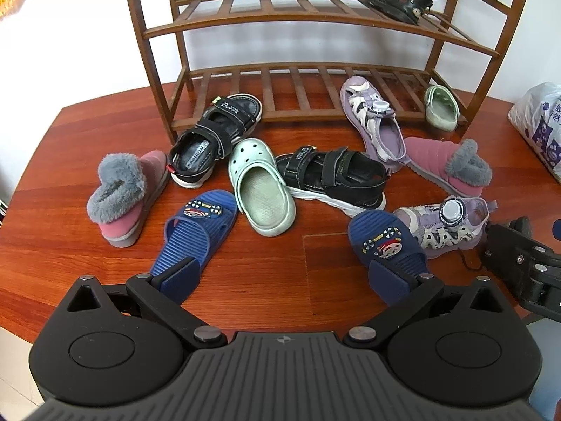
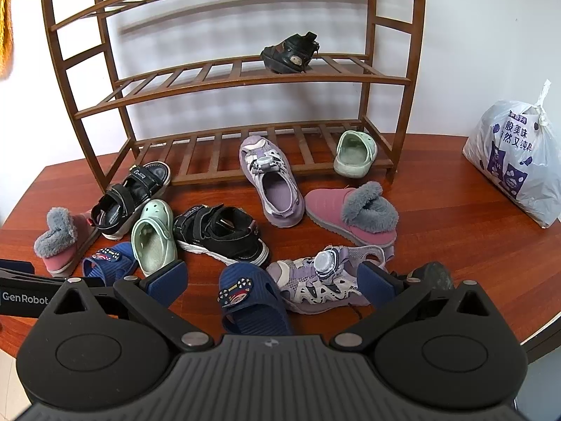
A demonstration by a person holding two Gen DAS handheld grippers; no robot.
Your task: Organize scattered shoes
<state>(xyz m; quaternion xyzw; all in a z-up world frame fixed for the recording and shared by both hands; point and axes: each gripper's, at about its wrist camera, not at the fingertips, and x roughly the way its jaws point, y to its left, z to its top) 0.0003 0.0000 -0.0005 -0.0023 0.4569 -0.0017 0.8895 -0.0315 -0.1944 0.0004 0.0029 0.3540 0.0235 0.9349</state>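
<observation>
Reddish wooden table [image 1: 273, 280] bears shoe rack [image 1: 315, 24], apparently against wall.

Shoes [image 2: 217, 228] lie scattered on the table [image 2: 455, 231] before the rack [image 2: 224, 80], 1 sandal [image 2: 291, 54] on its shelf.

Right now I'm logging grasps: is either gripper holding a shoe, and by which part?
Nothing is held. The left gripper and the right gripper are both open above the table, with no shoe between their fingers.

Twelve shoes [image 2: 217, 229], one wooden rack [image 2: 224, 73], one plastic bag [image 2: 515, 161].
</observation>
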